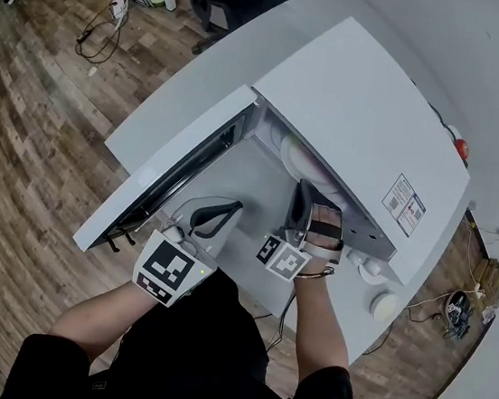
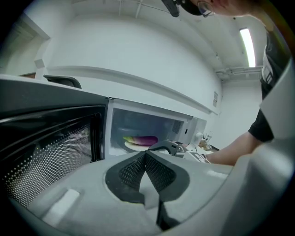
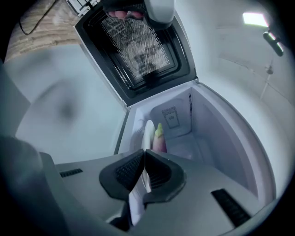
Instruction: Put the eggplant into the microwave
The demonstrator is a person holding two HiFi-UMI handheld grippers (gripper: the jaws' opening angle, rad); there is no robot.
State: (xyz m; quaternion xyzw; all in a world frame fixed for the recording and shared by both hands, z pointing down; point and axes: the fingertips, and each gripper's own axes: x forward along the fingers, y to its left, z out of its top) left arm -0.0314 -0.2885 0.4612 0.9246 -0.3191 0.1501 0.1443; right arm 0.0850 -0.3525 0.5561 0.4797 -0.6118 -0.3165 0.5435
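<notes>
The eggplant is seen lying on a white plate inside the open microwave, which is set on the table. The left claw is closed on nothing before the opening; the right claw is likewise closed, possibly touching the plate's rim

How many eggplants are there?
1. The eggplant lies on the white plate inside the open microwave, and the right gripper is shut on the plate's rim. No other shows, though part of the microwave's inside is hidden.
</notes>
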